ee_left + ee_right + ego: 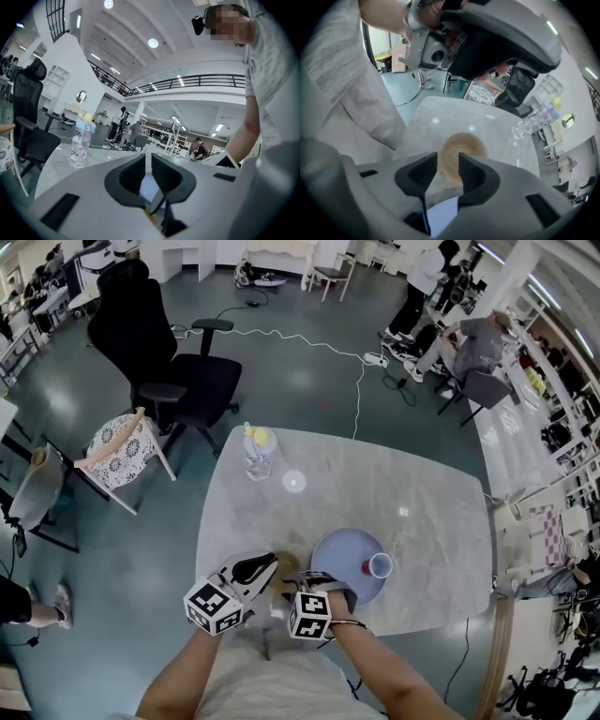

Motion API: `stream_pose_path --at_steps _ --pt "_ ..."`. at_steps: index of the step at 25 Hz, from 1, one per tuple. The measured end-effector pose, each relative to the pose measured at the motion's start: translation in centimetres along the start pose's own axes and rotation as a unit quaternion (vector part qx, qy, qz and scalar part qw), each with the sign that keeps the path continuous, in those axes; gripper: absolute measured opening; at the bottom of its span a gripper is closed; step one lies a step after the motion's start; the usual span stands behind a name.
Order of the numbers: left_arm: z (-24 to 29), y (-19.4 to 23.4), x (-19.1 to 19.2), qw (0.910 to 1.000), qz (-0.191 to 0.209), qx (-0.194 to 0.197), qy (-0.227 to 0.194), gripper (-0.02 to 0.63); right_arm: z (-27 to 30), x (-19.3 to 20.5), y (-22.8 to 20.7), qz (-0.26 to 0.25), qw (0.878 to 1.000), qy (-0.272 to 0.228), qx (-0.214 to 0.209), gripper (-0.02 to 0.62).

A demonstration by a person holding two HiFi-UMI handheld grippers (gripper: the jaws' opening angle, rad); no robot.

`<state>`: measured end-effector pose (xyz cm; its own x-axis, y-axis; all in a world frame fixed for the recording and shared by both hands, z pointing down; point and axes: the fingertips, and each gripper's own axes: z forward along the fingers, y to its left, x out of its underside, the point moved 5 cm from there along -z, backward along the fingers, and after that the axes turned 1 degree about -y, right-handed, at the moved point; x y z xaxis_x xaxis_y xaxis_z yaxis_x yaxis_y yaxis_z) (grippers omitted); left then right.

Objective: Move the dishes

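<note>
Right gripper (447, 164) jaws wide above brown bowl (465, 142); left gripper (148, 164) narrowly apart; both empty. Bowl likely light, slick: pinch rim.

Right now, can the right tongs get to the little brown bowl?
Probably yes. The right tongs point down at the brown bowl, standing apart with nothing between them and it. The blue plate lies beside it, not in the way.

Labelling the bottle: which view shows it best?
Left gripper view: the water bottle stands whole, side-on, yellow cap clear. Head view shows the water bottle small, from above; right gripper view shows it tilted and blurred near the edge.
</note>
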<state>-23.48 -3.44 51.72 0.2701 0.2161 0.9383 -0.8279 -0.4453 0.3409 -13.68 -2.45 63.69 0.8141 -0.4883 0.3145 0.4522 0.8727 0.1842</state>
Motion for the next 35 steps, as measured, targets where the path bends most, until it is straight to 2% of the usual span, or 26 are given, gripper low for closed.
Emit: stream_pose_path --at_steps 9,19,24,31,35 --pt "-1.0 0.9 0.1 1.0 0.0 0.003 0.006 0.034 3.9 -0.1 0.9 -0.005 0.999 0.04 -0.016 0.153" --pt "-1.4 1.7 -0.2 0.9995 0.011 0.019 0.022 0.034 6.0 -1.1 1.5 -0.012 0.998 0.055 -0.009 0.081" --pt "-0.6 1.5 -0.2 0.9991 0.015 0.028 0.027 0.034 5.8 -0.3 1.1 -0.013 0.997 0.065 0.031 0.034" --pt "1.4 0.5 0.1 0.9979 0.017 0.055 0.031 0.034 3.8 0.9 -0.4 -0.001 0.993 0.081 0.091 0.028" --pt "3.4 -0.4 -0.1 0.9965 0.014 0.077 0.032 0.034 1.7 2.9 -1.4 0.03 0.989 0.086 0.115 0.028"
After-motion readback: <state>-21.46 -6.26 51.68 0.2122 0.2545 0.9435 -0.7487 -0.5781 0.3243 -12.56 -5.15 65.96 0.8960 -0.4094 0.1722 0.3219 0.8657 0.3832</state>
